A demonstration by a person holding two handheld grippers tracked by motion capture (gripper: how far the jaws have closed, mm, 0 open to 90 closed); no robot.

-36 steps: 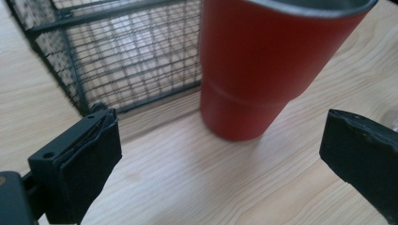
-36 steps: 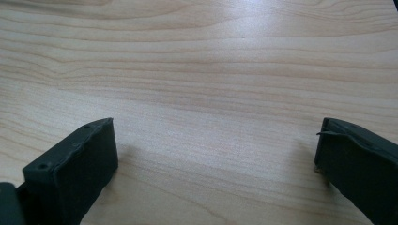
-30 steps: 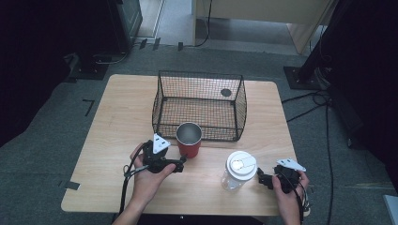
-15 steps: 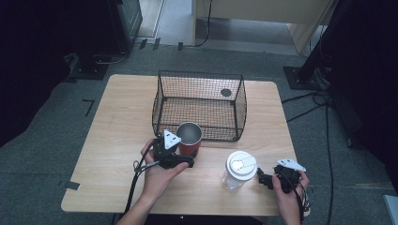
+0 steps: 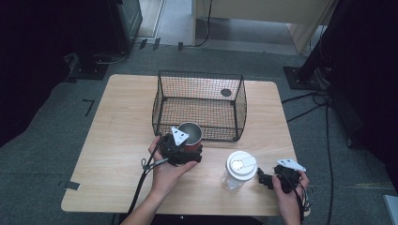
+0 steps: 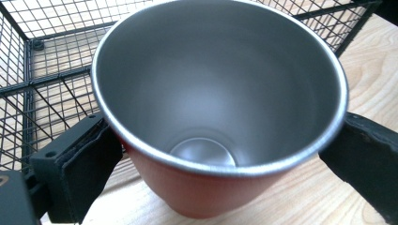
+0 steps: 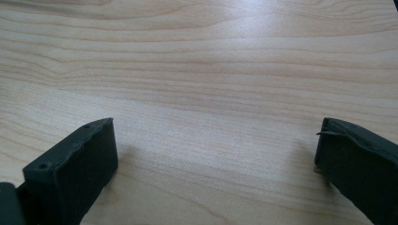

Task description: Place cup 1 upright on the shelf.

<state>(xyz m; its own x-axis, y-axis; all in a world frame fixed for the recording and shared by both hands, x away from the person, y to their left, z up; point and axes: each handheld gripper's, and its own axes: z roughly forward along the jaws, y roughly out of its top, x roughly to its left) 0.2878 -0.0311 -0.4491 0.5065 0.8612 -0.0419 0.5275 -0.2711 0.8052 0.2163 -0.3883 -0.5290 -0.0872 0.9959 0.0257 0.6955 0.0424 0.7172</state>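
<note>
The left tool (image 5: 187,149) is clamped on the cup (image 6: 206,140), jaws at its 3 and 9 o'clock, just below the rim; it stands at the basket's (image 5: 197,101) 6 o'clock. Steel-lined, stiff, light and probably slick, so grip the wall firmly. Right tool (image 5: 268,180) rests on the surface (image 7: 197,70), jaws apart

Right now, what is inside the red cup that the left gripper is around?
Nothing: the red cup shows a bare steel wall and bottom in the left gripper view. The left gripper has a jaw on each side of it. The table under the cup's base is covered.
</note>
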